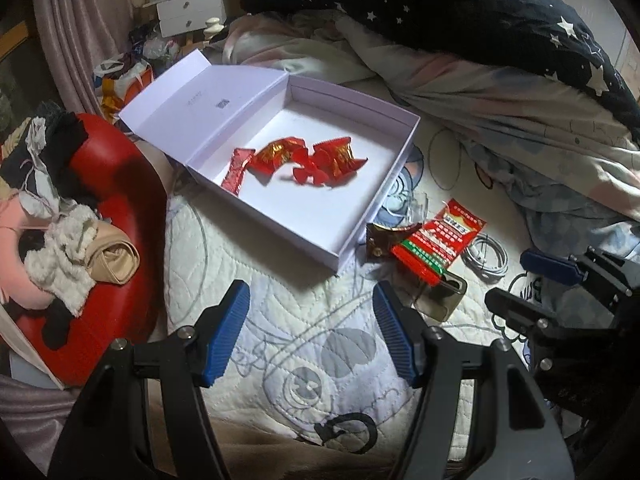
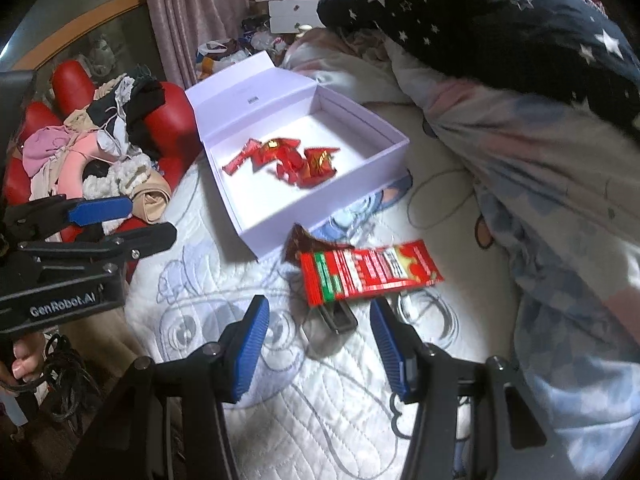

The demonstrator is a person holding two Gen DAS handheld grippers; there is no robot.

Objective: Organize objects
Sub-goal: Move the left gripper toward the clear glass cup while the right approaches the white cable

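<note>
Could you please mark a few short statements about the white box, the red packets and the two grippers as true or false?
1. The white cardboard box lies open with its lid folded back. True.
2. The box is empty. False: several small red foil sweet wrappers lie inside it.
3. A large flat red printed packet lies on the quilted bedspread outside the box. True.
4. The right gripper is clamped on the red packet. False: its jaws are open and hold nothing, with the packet lying just beyond them.
5. The left gripper is open and holds nothing. True.
6. The coiled white cable is inside the box. False: it lies on the bedspread beside the red packet.
</note>
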